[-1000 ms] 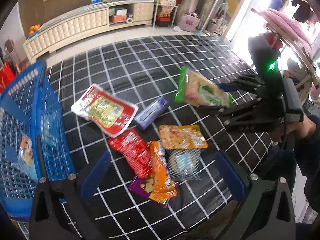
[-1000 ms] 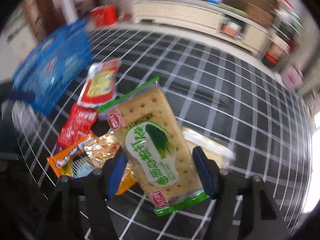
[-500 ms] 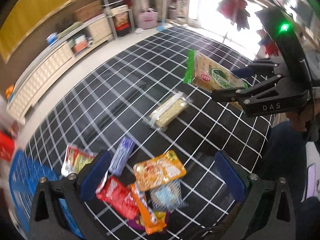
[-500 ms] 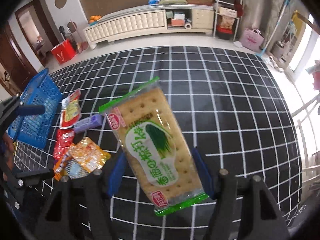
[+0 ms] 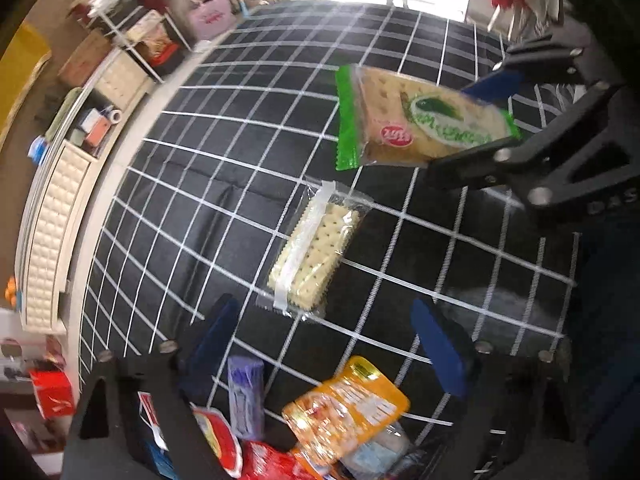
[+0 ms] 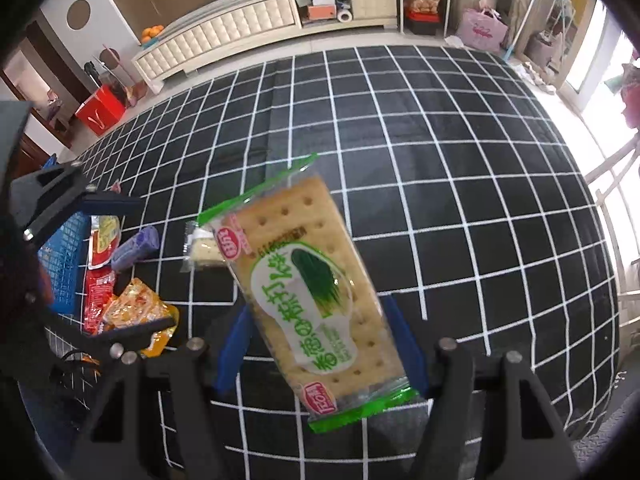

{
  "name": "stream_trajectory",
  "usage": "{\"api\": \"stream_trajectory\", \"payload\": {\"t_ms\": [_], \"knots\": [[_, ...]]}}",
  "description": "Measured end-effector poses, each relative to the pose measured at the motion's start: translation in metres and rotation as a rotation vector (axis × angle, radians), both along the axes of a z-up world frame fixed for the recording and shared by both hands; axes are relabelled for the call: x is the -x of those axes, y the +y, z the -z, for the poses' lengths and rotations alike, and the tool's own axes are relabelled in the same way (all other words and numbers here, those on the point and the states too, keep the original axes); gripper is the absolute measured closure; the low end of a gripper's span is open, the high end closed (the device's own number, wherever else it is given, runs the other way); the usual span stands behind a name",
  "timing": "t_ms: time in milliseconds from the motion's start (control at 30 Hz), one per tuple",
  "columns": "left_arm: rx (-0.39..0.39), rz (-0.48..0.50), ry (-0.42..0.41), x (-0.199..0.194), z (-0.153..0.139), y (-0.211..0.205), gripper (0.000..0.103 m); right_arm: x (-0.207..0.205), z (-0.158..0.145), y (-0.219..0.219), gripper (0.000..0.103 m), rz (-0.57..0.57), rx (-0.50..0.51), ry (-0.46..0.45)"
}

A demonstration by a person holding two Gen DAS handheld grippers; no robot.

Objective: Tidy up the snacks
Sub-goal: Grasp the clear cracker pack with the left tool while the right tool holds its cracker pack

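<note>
Gripping a green-edged clear packet of square crackers (image 6: 316, 300) between blue pads, right gripper (image 6: 320, 344) at lower centre of the right wrist view, closed on the long sides of the packet, lifted above the black cloth with white grid lines (image 6: 460, 184). Seen also in the left wrist view at upper right, same packet (image 5: 416, 120) tilted, held clear of the cloth.

Spread wide and holding nothing, left gripper (image 5: 332, 348) at the bottom of the left wrist view, blue pads well apart. Lying flat on the cloth just beyond its fingertips, a clear plastic packet of pale crackers (image 5: 316, 244), under the lifted packet in the frame.

Crowded at the bottom edge between the left fingers: an orange foil snack pouch (image 5: 348, 412), a purple wrapped bar (image 5: 246, 392), red packets (image 5: 224, 440). Partly hidden at the left edge of the right wrist view, a blue plastic mesh basket (image 6: 64, 264).

Standing far back at the top of the right wrist view, a long cream quilted cabinet (image 6: 240, 28) against the wall.
</note>
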State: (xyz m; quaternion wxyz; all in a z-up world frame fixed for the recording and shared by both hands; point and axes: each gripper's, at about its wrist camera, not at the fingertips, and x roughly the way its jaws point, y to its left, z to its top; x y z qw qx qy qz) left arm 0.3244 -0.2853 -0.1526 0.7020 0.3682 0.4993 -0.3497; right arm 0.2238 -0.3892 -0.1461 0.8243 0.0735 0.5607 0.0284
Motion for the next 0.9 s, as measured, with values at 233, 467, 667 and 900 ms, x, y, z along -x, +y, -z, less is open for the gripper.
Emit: {"api": "stream_trajectory", "payload": {"t_ms": [233, 467, 667, 900], "knots": [[-0.009, 0.011, 0.098, -0.028, 0.031, -0.014, 0.039, -0.003, 0.019, -0.018, 0.033, 0.020, -0.037, 0.035], [-0.002, 0.044, 0.159, -0.046, 0.048, -0.020, 0.047, -0.003, 0.024, -0.031, 0.033, 0.025, -0.085, 0.025], [-0.030, 0.056, 0.147, -0.055, 0.060, -0.023, 0.047, -0.002, 0.029, -0.034, 0.033, 0.036, -0.095, 0.034], [-0.018, 0.038, 0.141, -0.043, 0.059, -0.019, 0.058, -0.003, 0.026, -0.031, 0.033, 0.036, -0.105, 0.030]]}}
